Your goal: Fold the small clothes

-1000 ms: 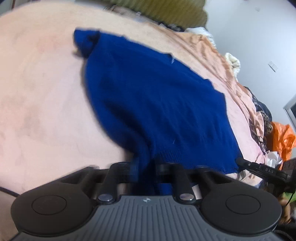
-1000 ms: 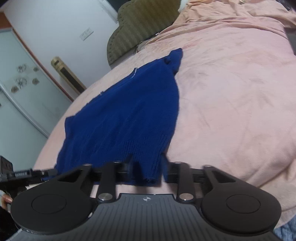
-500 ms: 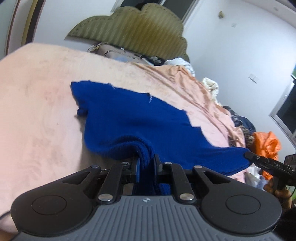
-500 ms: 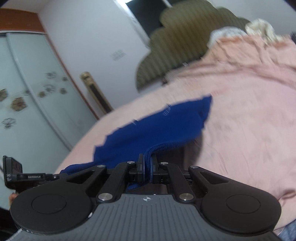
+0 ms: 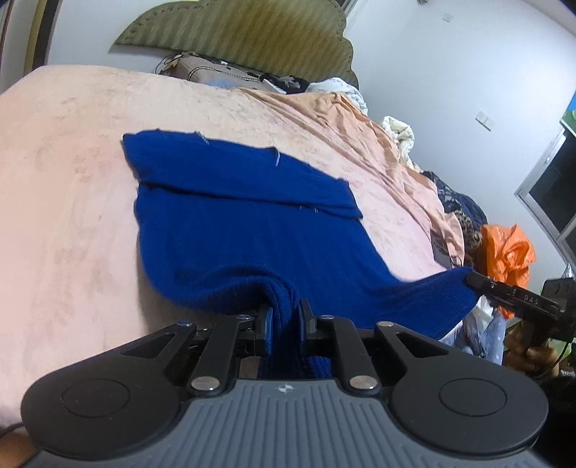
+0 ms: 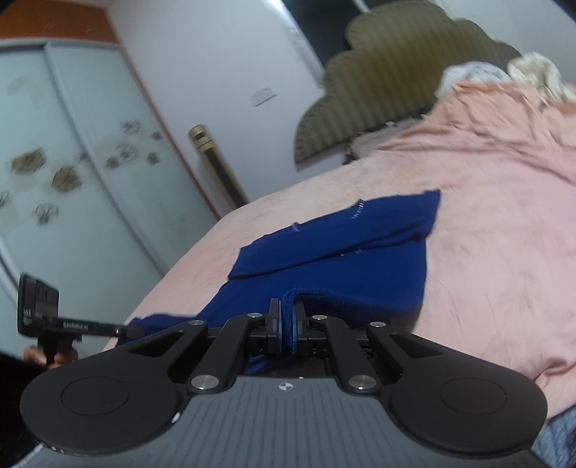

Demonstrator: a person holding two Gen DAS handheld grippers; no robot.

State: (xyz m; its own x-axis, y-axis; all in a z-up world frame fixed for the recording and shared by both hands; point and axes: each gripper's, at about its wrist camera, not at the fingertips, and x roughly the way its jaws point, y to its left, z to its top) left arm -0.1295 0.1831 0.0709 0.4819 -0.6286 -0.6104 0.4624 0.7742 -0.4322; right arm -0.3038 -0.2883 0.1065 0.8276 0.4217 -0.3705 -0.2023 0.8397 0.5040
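A dark blue knitted garment (image 5: 252, 223) lies spread on a bed covered by a pink plush blanket (image 5: 64, 201), its near hem lifted clear of the blanket while the far part rests flat, with one flap already turned back across it. The left gripper (image 5: 285, 320) is clamped on a bunched corner of that hem, and the right gripper (image 6: 285, 324) pinches the other near corner between narrow jaws. The step in hand appears to be the crosswise fold: both raised corners look ready to be carried over the garment toward the olive-green scalloped headboard (image 5: 230, 32) beyond it, then lowered level so the hem lands square on the far edge before either grip is released. The left wrist view alone shows the right gripper from outside, gripping the stretched corner, with a crumpled orange plastic bag (image 5: 511, 252) and a heap of other clothes behind it. The right wrist view alone shows pale wardrobe doors with flower decals (image 6: 54, 172) on the opposite side of the garment, and the left gripper from the side.
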